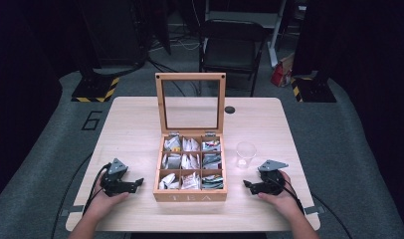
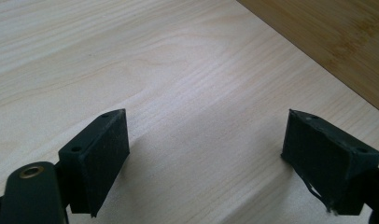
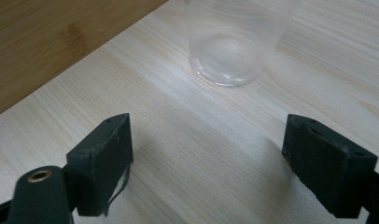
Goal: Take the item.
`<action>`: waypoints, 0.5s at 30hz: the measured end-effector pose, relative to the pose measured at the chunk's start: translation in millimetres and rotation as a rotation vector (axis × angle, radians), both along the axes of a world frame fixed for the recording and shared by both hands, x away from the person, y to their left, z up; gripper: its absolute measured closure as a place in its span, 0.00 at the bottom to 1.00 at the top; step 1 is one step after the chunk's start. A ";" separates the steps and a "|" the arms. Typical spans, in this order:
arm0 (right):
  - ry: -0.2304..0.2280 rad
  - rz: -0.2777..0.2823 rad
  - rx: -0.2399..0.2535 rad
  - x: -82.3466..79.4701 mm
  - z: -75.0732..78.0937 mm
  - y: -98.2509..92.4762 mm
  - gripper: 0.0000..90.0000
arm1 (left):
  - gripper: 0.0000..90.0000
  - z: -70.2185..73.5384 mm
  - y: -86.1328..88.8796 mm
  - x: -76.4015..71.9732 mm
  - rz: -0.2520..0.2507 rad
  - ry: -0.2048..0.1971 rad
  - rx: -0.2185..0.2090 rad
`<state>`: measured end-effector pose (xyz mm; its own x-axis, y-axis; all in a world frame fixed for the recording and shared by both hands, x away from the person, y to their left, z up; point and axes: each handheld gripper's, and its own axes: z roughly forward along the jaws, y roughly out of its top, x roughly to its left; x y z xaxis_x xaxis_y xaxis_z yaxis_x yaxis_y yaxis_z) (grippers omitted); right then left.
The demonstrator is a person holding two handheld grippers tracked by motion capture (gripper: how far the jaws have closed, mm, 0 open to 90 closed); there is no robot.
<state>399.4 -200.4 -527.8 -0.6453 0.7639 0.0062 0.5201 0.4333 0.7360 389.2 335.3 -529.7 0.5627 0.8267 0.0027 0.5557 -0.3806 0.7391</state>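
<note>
Nothing seems started yet. The tea box (image 1: 190, 195) stands open at the frame centre (bags are all in their compartments), the clear cup (image 1: 246, 154) empty at its right. The left gripper (image 1: 136, 184) and right gripper (image 1: 248, 185) are held wide open, gripping nothing.

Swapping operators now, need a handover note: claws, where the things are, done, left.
Left claw: open, holds nothing, resting on the pale wooden table left of the bamboo tea box.
Right claw: open, holds nothing, resting on the table right of the box, facing the clear plastic cup.
Box: glass-paned lid stands open; nine compartments hold paper tea bags.
Cup: upright, looks empty, right of the box and apart from it.
Done: lid is open.
Left: probably pick a tea bag from the box and put it in the cup; no bag has been lifted yet.
</note>
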 end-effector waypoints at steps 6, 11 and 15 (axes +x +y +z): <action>-0.002 0.002 0.010 -0.6 1.7 1.6 0.28 | 0.16 0.0 0.0 0.0 0.000 0.000 0.001; 0.012 0.013 0.002 -1.0 3.7 2.6 0.31 | 0.16 0.0 0.0 0.0 0.000 0.000 0.001; 0.013 0.028 -0.006 -2.3 7.5 4.6 0.35 | 0.16 0.0 0.0 0.0 0.000 0.000 0.001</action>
